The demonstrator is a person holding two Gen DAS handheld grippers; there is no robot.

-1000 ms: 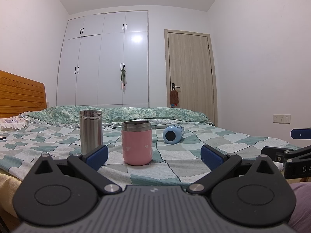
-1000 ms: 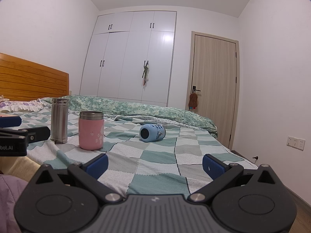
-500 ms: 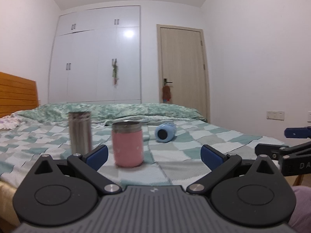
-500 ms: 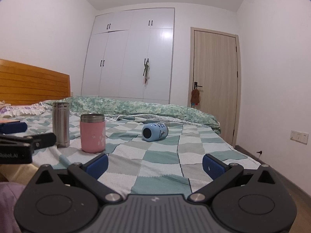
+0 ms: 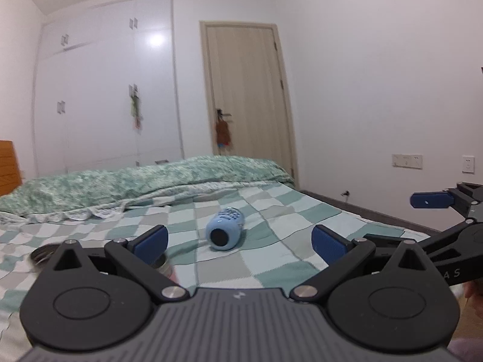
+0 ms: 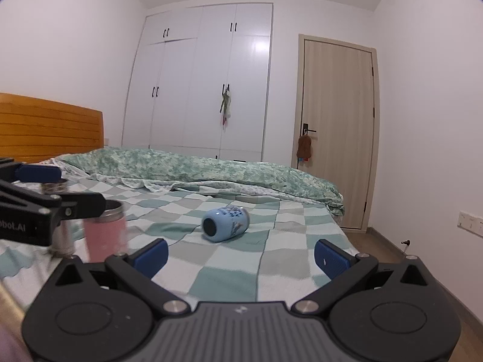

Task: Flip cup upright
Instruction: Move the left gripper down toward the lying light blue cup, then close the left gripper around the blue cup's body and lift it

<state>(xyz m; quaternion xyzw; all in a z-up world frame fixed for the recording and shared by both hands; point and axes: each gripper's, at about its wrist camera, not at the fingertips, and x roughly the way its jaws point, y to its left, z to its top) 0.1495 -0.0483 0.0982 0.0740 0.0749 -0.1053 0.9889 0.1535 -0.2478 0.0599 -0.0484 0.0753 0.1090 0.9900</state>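
A light blue cup (image 5: 225,228) lies on its side on the checked bedspread (image 5: 271,259), its round end facing me; it also shows in the right wrist view (image 6: 225,223). My left gripper (image 5: 240,240) is open and empty, short of the cup, with the cup between its blue fingertips (image 5: 151,240) in the view. My right gripper (image 6: 241,252) is open and empty, also short of the cup. The left gripper shows at the left edge of the right wrist view (image 6: 45,199), above the upright cups.
A pink cup (image 6: 105,232) and a steel flask (image 6: 60,235) stand upright at the left, partly behind the left gripper. A folded green quilt (image 6: 196,172) lies across the far side. The bed's right edge (image 6: 344,229) drops to the floor by the door.
Both grippers have moved forward and risen toward the blue cup, which looks larger. The left gripper has swung right, so the pink cup and flask have slid under its left finger.
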